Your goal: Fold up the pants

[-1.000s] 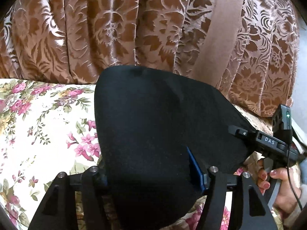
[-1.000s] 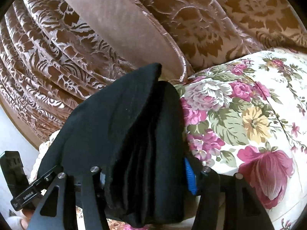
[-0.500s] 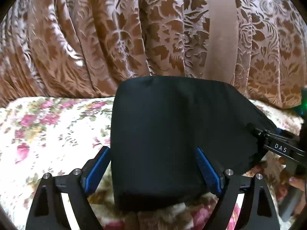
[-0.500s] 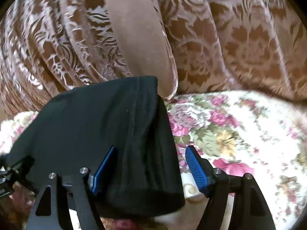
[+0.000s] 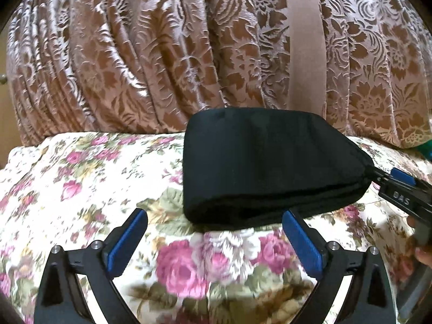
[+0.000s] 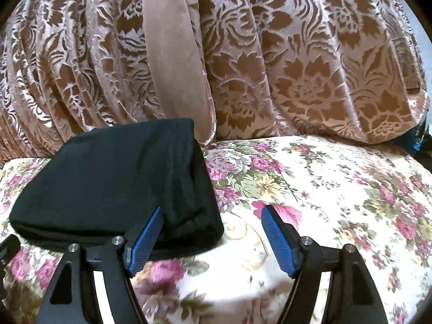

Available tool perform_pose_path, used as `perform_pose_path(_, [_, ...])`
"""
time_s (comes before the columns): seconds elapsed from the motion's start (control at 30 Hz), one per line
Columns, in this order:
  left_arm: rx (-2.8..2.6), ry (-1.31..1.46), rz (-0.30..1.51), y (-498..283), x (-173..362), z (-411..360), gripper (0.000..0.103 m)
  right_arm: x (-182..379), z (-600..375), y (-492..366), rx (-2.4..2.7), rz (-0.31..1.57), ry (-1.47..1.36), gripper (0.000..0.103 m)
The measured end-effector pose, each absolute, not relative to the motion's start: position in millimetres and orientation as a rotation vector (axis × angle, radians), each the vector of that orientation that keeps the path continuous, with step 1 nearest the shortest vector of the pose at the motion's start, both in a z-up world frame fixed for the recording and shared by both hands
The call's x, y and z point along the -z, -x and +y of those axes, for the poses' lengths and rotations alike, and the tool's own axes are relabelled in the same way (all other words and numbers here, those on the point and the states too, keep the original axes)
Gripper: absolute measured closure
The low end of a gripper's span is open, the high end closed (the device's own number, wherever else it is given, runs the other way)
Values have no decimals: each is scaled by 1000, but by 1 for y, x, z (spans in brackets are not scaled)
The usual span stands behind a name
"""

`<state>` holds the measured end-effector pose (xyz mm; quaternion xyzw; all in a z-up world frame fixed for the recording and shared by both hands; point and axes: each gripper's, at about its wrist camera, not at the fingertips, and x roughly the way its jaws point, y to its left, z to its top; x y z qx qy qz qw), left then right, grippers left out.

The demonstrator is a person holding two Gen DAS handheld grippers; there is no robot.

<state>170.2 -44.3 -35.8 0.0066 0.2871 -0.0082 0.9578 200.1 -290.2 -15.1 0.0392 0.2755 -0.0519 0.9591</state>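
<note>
A second ago the black pants (image 5: pixel 267 167) filled the space between both sets of blue pads; now they lie free on the floral bedspread (image 5: pixel 89 178) as a flat, thick folded rectangle with rounded soft edges, its far side against the foot of the brown curtain (image 5: pixel 151 54). The left gripper (image 5: pixel 214 239) has drawn back to the near side of the pants, its jaws opening to a wide spread with only bedspread between them. The right gripper (image 6: pixel 212 236) has also pulled back to the pants' near right corner: its jaws stand fairly wide and grip nothing, the left pad in front of the corner's edge, the right pad over the bedspread. The pants are matte, knit-looking, with stacked layers and a stitched hem showing at that corner. The bedspread is pale cotton printed with pink roses and green leaves; the curtain behind the pants hangs in heavy pleats of embossed, shiny leaf pattern, with one plain tan band.
</note>
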Motion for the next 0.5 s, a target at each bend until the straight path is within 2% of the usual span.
perform_pose_path(0.5, [-104,-15,470,-113,20,-45,1,10,-252,-123,47,531,-93,26])
